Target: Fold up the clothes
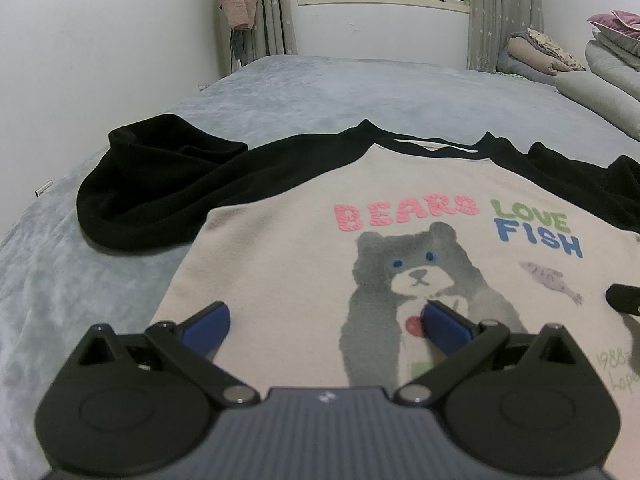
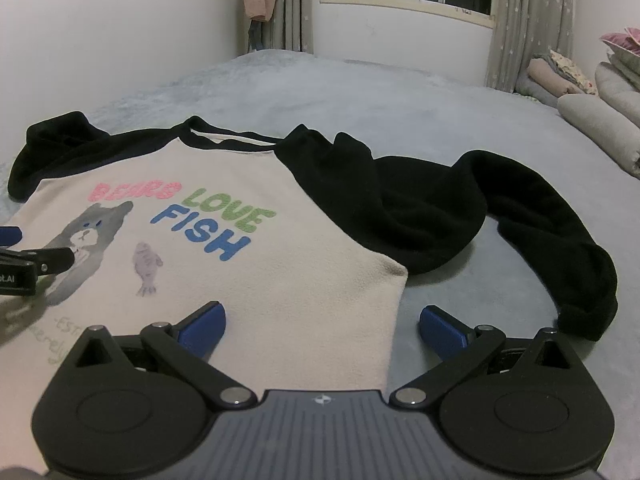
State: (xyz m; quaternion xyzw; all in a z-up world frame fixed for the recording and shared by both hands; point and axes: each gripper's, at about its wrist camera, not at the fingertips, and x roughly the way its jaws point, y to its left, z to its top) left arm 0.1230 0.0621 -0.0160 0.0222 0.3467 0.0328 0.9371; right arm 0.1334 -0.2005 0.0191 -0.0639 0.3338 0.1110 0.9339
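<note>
Lying: the sweatshirt point(image 1: 288, 264) is spread flat, front up, on the bed point(image 1: 280, 88), bear print and "BEARS LOVE FISH" showing.
Sleeves: the black left sleeve point(image 1: 152, 184) is bunched beside the body; the right sleeve point(image 2: 520, 216) curls outward over the blanket.
Left gripper point(image 1: 326, 316): fingers wide apart, empty, low over the bear print.
Right gripper point(image 2: 320, 322): fingers spread wide, gripping nothing, straddling the shirt's side edge.
Beyond: folded bedding point(image 2: 600, 120) is piled at the bed's far right, curtains point(image 1: 504, 12) by the window.
</note>
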